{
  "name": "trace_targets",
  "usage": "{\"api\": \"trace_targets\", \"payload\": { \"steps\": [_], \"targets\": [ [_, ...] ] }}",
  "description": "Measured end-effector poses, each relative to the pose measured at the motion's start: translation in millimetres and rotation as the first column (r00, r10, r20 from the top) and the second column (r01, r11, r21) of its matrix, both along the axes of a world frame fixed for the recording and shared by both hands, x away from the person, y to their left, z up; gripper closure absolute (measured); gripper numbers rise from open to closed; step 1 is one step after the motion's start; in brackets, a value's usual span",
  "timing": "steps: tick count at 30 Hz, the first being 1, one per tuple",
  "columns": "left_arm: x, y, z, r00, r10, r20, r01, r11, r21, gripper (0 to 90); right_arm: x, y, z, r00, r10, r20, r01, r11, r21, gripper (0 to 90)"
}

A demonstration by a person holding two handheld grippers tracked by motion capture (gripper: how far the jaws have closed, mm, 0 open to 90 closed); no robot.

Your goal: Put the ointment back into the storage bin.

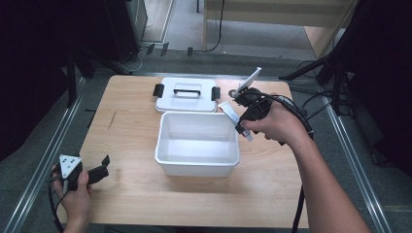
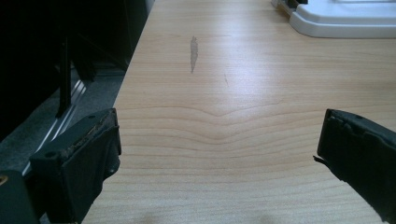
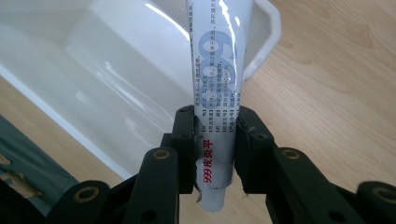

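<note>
My right gripper (image 3: 215, 126) is clamped on a white squeezable tube with blue and red print (image 3: 217, 84). Both black jaws press on the tube's sides near its white capped end, which pokes out below the jaws in the right gripper view. The rest of the tube runs away from the gripper, over the rim of the open white rectangular plastic bin (image 3: 116, 70). In the high view the tube (image 1: 234, 118) sits tilted at the bin's far right corner, my right gripper (image 1: 243, 119) just beside the bin (image 1: 197, 165); I cannot tell if the tube touches the rim.

My left gripper (image 2: 217, 154) has its jaws set wide apart, with nothing between them except bare light wooden surface (image 2: 224, 93). In the high view it (image 1: 99, 171) rests at the near left corner of the surface (image 1: 136, 194), well apart from the bin.

A white lid with a black handle and black side clips (image 1: 187, 94) lies flat just behind the bin.
</note>
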State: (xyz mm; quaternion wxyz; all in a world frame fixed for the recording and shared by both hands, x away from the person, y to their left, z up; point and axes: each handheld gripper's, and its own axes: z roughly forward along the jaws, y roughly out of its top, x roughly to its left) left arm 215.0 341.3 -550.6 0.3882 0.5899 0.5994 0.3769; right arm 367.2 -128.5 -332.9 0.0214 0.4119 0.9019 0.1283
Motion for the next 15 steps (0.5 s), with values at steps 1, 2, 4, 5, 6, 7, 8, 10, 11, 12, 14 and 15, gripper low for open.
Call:
{"api": "trace_targets", "payload": {
  "steps": [1, 2, 4, 5, 6, 7, 8, 10, 11, 12, 14, 15],
  "targets": [
    [0.0, 0.0, 0.0, 1.0, 0.0, 0.0, 0.0, 1.0, 0.0, 0.0, -1.1, 3.2, -0.4, 0.9991, 0.042, 0.002, -0.042, 0.999, 0.006, 72.9],
    [0.0, 0.1, 0.0, 1.0, 0.0, 0.0, 0.0, 1.0, 0.0, 0.0, -1.9, 4.8, -0.6, 0.9977, 0.067, 0.008, -0.067, 0.998, 0.007, 72.9],
    [0.0, 0.1, 0.0, 1.0, 0.0, 0.0, 0.0, 1.0, 0.0, 0.0, -2.3, 6.4, -1.0, 0.9959, 0.089, 0.017, -0.09, 0.996, 0.009, 72.9],
    [0.1, 0.1, -0.1, 1.0, 0.0, 0.001, 0.0, 1.0, -0.001, 0.0, -3.3, 9.4, -1.0, 0.9902, 0.137, 0.028, -0.137, 0.991, 0.005, 72.9],
    [0.1, 0.1, -0.1, 1.0, 0.0, 0.001, 0.0, 1.0, -0.001, 0.0, -4.1, 10.8, -1.0, 0.9856, 0.164, 0.039, -0.165, 0.986, 0.003, 72.9],
    [0.1, 0.1, -0.1, 1.0, 0.0, 0.002, 0.0, 1.0, -0.002, 0.0, -4.5, 12.0, -1.2, 0.9819, 0.184, 0.043, -0.185, 0.983, 0.008, 72.8],
    [0.0, 0.1, -0.1, 1.0, 0.0, 0.001, 0.0, 1.0, -0.002, 0.0, -5.0, 13.1, -1.3, 0.9774, 0.207, 0.045, -0.208, 0.978, 0.013, 72.9],
    [0.0, 0.2, -0.1, 1.0, 0.0, 0.002, 0.0, 1.0, -0.002, 0.0, -6.2, 15.8, -1.6, 0.9679, 0.245, 0.054, -0.246, 0.969, 0.011, 72.8],
    [0.0, 0.3, 0.0, 1.0, -0.001, 0.001, 0.001, 1.0, -0.002, 0.0, -6.5, 16.9, -2.1, 0.9615, 0.268, 0.06, -0.269, 0.963, 0.012, 72.8],
    [0.0, 0.3, 0.0, 1.0, -0.001, 0.001, 0.001, 1.0, -0.002, 0.0, -6.5, 16.9, -2.1, 0.9615, 0.268, 0.06, -0.269, 0.963, 0.012, 72.8],
    [0.0, 0.3, -0.1, 1.0, 0.0, 0.003, 0.0, 1.0, -0.004, 0.0, -8.4, 20.1, -3.9, 0.9411, 0.331, 0.071, -0.331, 0.944, -0.005, 72.8],
    [0.0, 0.3, -0.1, 1.0, -0.001, 0.003, 0.001, 1.0, -0.004, 0.0, -8.9, 21.1, -5.1, 0.9328, 0.353, 0.074, -0.353, 0.936, -0.007, 72.8]
  ]
}}
